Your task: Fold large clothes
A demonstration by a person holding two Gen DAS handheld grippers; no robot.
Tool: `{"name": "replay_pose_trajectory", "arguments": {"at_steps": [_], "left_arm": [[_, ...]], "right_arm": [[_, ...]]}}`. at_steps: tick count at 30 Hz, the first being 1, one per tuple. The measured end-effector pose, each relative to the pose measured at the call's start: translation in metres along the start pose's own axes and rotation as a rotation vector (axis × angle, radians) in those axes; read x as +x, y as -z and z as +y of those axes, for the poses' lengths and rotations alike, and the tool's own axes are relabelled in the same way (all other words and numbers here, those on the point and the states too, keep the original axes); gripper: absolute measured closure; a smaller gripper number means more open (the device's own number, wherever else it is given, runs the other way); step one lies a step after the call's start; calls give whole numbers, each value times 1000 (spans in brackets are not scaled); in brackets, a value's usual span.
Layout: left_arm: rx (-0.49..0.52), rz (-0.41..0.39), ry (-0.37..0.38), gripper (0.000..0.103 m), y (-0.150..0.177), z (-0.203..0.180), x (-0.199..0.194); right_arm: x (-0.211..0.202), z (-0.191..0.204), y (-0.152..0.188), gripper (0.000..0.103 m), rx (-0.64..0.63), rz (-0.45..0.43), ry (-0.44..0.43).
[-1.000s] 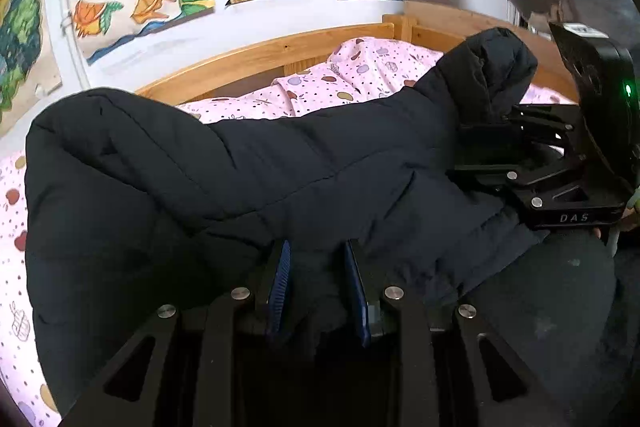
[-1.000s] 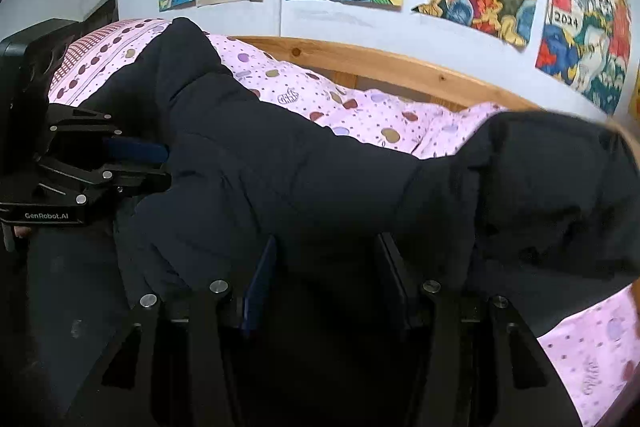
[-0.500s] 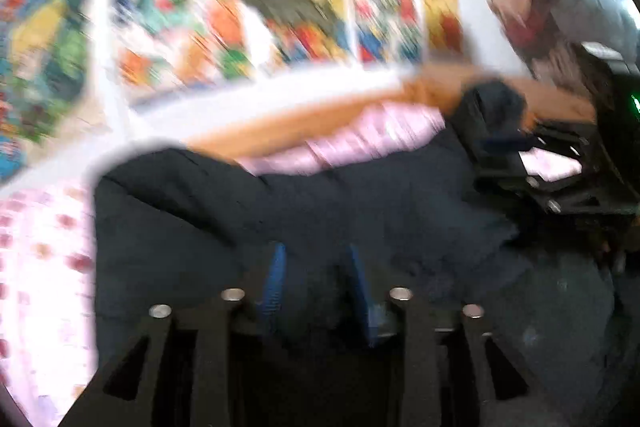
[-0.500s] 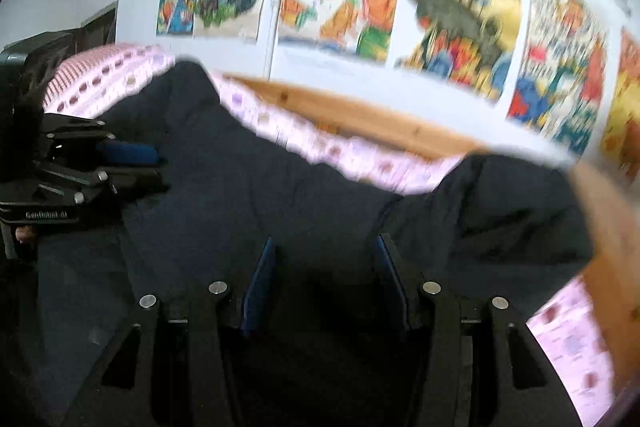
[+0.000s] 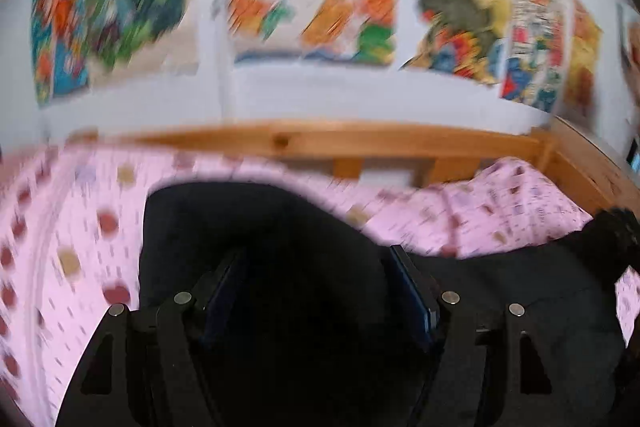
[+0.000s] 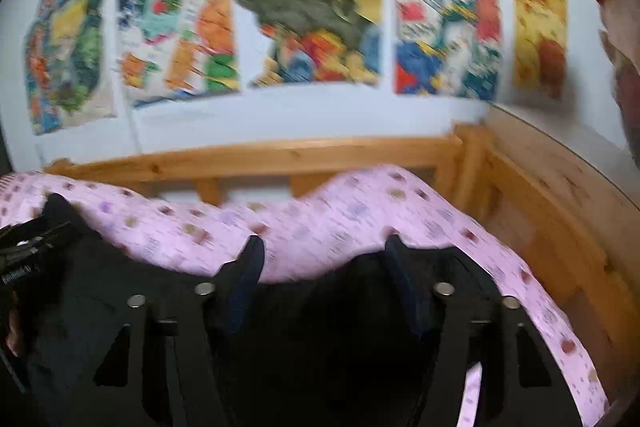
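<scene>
A black padded jacket [image 5: 500, 291] lies on the pink dotted bedsheet [image 5: 72, 227] of a wooden-framed bed [image 5: 360, 141]. Its long axis runs left to right across the near part of the bed, roughly parallel to the far rail. In the left wrist view its rounded left end bulges up at centre, and the body stretches off to the right, ending in a dark knitted cuff or edge at the far right. Both views are blurred, so seams and which end is collar or hem cannot be told.

The left gripper [image 5: 316, 291] has its jaws opening; they stand wide apart with the jacket's rounded bulk between them, and the blue pads [image 5: 412, 291] do not seem to press on the cloth. The right gripper [image 6: 324, 287] has its jaws closing, still apart, with a dark fold of jacket low between them and pink sheet showing past the tips; no firm pinch is visible. At the left edge of the right wrist view the other gripper's black body appears over the jacket.

Colourful posters [image 6: 312, 7] cover the pale wall behind the bed.
</scene>
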State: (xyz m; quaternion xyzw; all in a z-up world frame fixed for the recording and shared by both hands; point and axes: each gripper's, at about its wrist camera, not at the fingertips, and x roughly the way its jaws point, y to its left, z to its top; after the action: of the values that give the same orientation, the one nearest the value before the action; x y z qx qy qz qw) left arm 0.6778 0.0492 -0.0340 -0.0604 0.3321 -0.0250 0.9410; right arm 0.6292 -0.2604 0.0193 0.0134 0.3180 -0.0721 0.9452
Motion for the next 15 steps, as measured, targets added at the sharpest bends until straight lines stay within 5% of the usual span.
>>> {"name": "replay_pose_trajectory", "arguments": {"at_steps": [7, 15], "left_arm": [[8, 12, 20, 34, 34, 9, 4], [-6, 72, 69, 32, 43, 17, 22]], "right_arm": [[-9, -1, 62, 62, -63, -8, 15], [12, -13, 74, 62, -12, 51, -37]]}}
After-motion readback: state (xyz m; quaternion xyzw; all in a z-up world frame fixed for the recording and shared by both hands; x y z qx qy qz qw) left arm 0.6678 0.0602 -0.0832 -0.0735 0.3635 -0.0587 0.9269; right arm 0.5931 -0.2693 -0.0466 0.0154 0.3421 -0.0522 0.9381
